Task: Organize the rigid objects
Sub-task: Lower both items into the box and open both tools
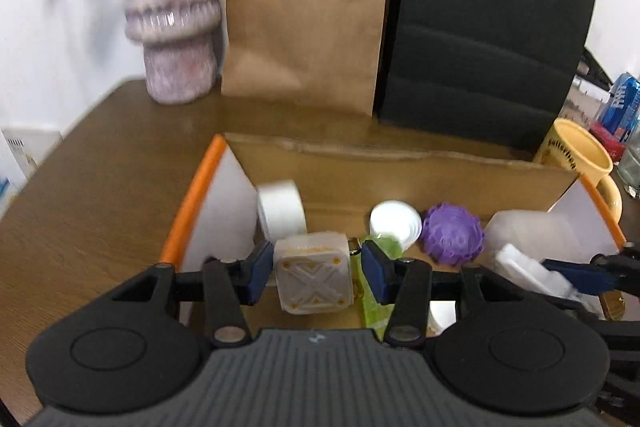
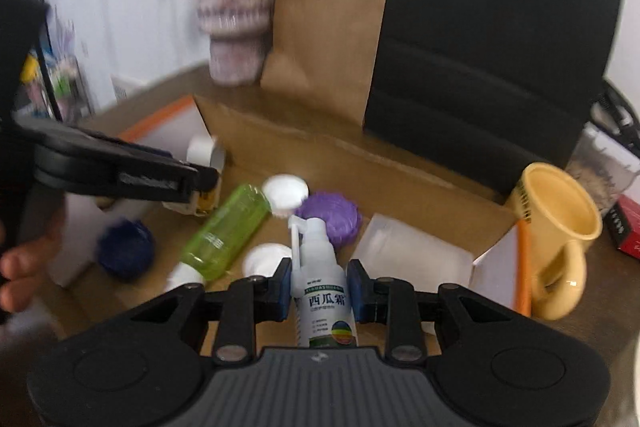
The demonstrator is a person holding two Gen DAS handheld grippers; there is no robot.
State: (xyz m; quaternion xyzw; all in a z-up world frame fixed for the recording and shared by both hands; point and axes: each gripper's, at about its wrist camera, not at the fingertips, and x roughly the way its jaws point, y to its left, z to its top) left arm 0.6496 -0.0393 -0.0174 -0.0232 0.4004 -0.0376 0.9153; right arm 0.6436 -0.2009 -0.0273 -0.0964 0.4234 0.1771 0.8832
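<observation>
Left gripper (image 1: 316, 269) clamped on ribbed white square block (image 1: 313, 273); right gripper (image 2: 319, 286) closed around smooth white spray bottle (image 2: 322, 291), above cardboard box (image 2: 420, 179).

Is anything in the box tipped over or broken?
Yes, the green bottle lies on its side in the cardboard box, leaning across a white lid. Nothing looks broken or spilled.

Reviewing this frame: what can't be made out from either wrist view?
- Left wrist view: most of the green bottle, hidden behind the left gripper and its white square block.
- Right wrist view: the spray bottle base, covered by the right gripper body.
- Both views: the vase pattern, motion-blurred.
- Yellow mug lettering: too small to read.
</observation>
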